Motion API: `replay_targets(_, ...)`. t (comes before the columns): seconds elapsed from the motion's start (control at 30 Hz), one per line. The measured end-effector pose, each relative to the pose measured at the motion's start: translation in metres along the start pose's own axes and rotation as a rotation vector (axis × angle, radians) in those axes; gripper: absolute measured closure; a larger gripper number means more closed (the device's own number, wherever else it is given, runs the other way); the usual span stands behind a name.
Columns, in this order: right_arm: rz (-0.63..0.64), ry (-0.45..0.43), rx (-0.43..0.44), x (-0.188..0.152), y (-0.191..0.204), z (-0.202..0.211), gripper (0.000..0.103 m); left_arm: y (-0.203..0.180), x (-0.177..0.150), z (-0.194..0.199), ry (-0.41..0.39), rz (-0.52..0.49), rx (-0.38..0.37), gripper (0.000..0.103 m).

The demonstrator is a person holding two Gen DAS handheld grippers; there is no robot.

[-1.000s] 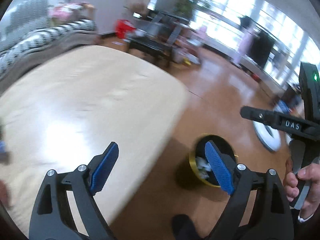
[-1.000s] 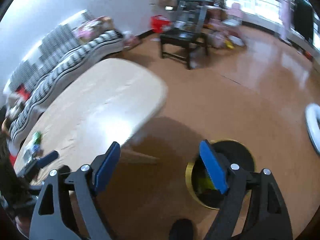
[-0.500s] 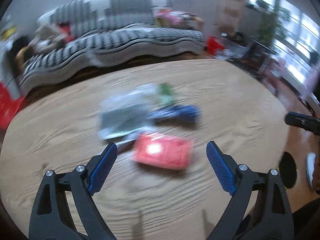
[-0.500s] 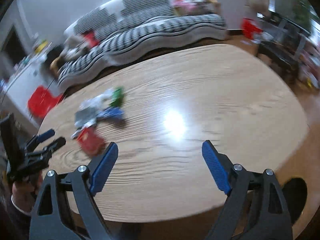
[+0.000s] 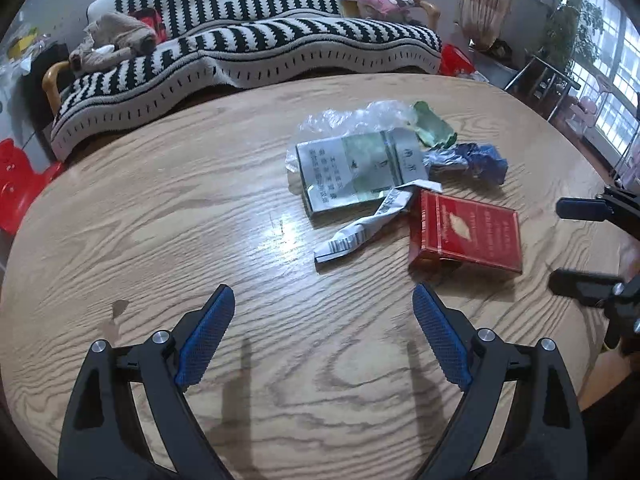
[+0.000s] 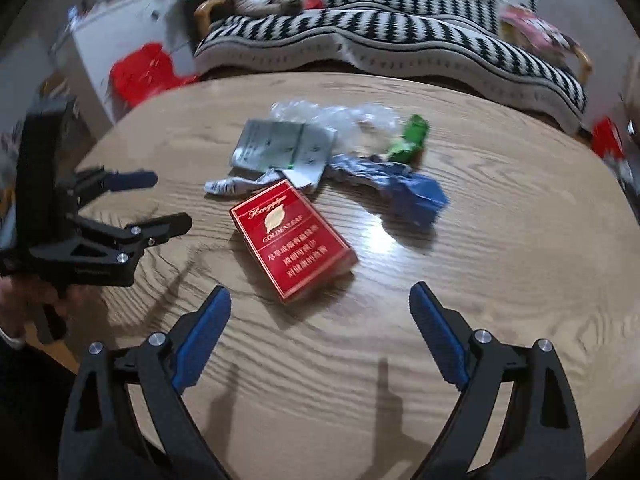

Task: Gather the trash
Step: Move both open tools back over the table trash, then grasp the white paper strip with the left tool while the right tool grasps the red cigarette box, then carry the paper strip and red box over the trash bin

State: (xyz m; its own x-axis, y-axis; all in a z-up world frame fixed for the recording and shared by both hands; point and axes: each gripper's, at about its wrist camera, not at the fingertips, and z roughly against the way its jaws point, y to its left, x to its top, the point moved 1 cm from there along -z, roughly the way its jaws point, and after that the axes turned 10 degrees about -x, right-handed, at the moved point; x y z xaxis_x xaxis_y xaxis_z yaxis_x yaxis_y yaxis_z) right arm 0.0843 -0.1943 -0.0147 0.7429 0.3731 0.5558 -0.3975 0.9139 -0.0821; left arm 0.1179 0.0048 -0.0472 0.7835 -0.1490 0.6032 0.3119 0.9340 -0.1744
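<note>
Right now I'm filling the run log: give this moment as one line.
phase: approach | left gripper: open, empty | right gripper: opening, empty | nearest: red pack | pile: on table, untouched

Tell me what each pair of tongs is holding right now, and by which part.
Nothing is held. The left tongs stand open over bare table; the right tongs are opening, empty, just short of the red cigarette pack.

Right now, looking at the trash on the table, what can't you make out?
- Grey-green pack: small print too fine in the left wrist view, blurred in the right.
- Clear plastic wrap: its near part lies hidden behind that pack.
- Right gripper: cut off by the left view's right edge; jaws opening, empty.
- Blue wrapper: motion-blurred in the right view.
</note>
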Motion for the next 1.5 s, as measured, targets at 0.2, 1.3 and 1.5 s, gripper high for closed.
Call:
replay_targets(0.2, 0.075, 0.042, -0.022, 0.006, 0.013, -0.042, 0.015, 0.010, 0.002, -0.018, 0.034, -0.019, -0.004, 0.015)
replay_targets(1.3, 0.024, -0.004, -0.009, -0.043, -0.052, 0.037, 0.038, -0.063, 0.023, -0.051, 0.096, -0.213, -0.039, 0.089)
replay_targets(1.5, -0.006, -0.012, -0.031, -0.054, -0.068, 0.053, 0.038, -0.092, 0.022, -0.045, 0.095, -0.180, -0.009, 0.096)
